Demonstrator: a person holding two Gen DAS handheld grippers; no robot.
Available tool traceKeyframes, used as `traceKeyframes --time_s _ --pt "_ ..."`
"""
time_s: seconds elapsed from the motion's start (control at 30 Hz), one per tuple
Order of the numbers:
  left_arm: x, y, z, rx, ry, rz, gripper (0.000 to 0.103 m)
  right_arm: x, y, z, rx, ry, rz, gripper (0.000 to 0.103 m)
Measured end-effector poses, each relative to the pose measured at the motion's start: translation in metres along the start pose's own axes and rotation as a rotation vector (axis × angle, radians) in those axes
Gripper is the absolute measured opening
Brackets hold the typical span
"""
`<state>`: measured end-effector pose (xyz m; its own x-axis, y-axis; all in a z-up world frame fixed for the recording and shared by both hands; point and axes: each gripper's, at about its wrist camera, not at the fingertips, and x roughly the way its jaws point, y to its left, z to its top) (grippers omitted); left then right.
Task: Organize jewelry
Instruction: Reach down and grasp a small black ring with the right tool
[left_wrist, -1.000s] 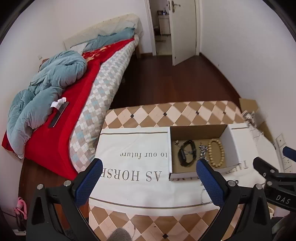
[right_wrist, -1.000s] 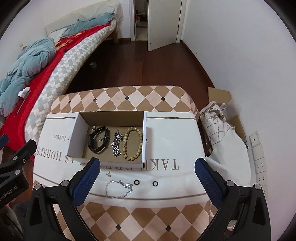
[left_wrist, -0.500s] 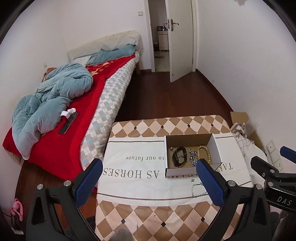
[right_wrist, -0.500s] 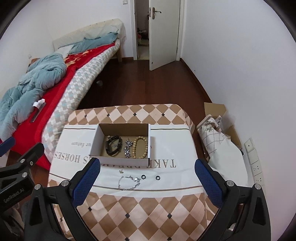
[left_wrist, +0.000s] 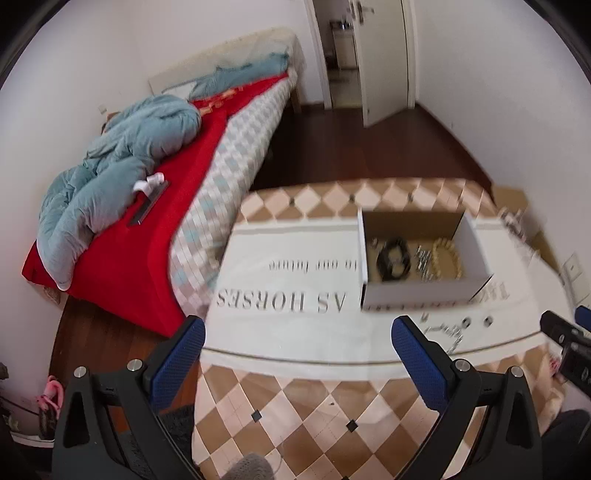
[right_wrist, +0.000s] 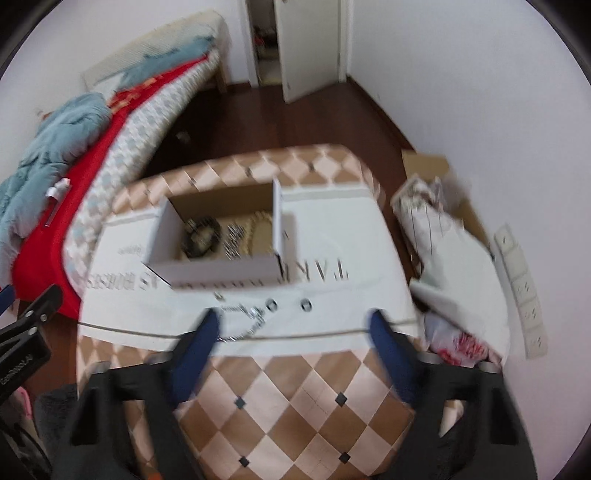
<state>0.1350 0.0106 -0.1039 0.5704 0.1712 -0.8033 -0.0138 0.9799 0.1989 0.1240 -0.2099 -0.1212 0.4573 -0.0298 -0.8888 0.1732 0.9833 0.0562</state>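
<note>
Jewelry lies loose on our white printed cloth: a silver chain stretched left to right, just beyond the right gripper, whose tilted-down jaws are closing on nothing. Our left gripper angles down too, jaws spread and empty. Two small rings sit right of the chain. Farther, the open cardboard box holds a black band and a bead bracelet.
</note>
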Motion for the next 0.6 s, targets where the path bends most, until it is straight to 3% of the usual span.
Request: traceKeyframes --time_s 0.23,0.3,0.6 --pt "0.057 -0.024 -0.017 0.061 0.108 0.034 0.103 0.079 -0.037 -0.019 0.114 0.119 0.07 0.048" --pt "0.07 -0.03 -0.021 0.076 0.132 0.041 0.103 0.098 -0.041 -0.021 0.135 0.135 0.097 0.046" --pt "0.116 -0.049 -0.023 0.093 0.216 0.024 0.103 0.153 -0.032 -0.01 0.088 0.124 0.043 0.047"
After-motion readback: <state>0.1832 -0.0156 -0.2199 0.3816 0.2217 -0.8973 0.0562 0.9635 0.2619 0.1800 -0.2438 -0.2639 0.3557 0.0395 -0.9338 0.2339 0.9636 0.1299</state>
